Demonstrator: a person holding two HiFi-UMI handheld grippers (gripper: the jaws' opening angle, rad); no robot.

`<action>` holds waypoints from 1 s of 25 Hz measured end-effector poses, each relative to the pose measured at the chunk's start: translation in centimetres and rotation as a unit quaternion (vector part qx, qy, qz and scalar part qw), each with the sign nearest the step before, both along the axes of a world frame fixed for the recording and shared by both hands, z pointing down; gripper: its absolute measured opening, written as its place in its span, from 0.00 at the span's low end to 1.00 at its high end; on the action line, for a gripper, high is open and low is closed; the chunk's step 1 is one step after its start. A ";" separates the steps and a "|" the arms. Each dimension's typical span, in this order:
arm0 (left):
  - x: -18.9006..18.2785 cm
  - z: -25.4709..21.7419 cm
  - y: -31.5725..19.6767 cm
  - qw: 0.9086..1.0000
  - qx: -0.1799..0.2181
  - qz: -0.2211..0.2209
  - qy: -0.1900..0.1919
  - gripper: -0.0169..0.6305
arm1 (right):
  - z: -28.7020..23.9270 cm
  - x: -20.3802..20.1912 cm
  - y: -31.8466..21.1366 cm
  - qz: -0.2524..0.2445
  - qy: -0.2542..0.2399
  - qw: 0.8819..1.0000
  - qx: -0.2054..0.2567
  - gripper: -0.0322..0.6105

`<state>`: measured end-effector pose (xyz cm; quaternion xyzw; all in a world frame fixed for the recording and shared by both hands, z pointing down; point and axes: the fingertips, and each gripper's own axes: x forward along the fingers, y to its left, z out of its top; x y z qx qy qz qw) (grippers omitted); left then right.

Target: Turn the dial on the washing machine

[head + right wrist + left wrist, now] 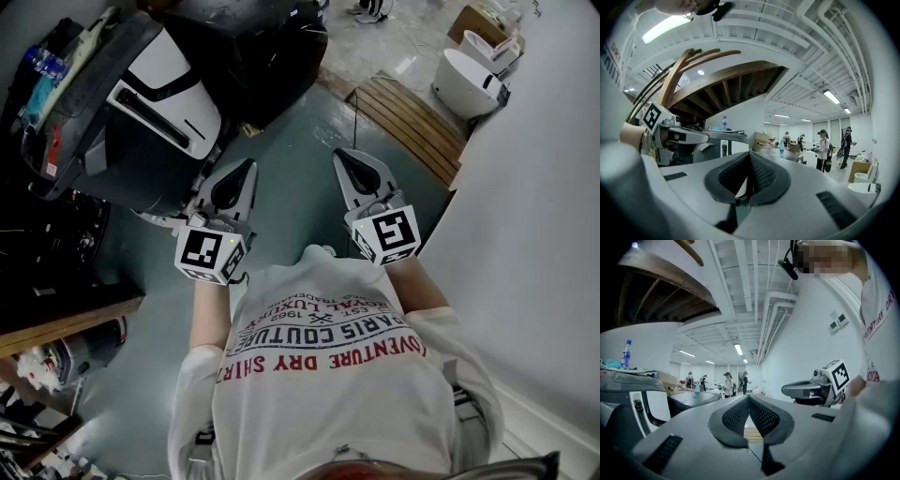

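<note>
The washing machine [141, 103], black with a white front panel, stands at the upper left of the head view; I cannot make out its dial. Both grippers are held in front of the person's chest, above the grey floor and apart from the machine. My left gripper [246, 169] is shut with nothing in it, its pads meeting in the left gripper view [749, 398]. My right gripper [343, 156] is shut and empty too, seen closed in its own view [750, 155]. Part of the machine [723, 146] shows beyond the right jaws.
A wooden pallet [408, 117] lies on the floor ahead to the right, with white basins [469, 80] behind it. A white wall [534, 234] runs along the right. Cluttered shelves [47, 309] stand at the left. Several people [727, 383] stand far off.
</note>
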<state>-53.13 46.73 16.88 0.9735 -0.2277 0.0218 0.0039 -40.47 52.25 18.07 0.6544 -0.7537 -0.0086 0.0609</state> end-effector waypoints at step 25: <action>0.6 1.7 -2.7 1.000 -0.022 0.020 0.005 0.05 | 1.9 4.1 -2.2 0.068 -0.014 0.997 -0.028 0.50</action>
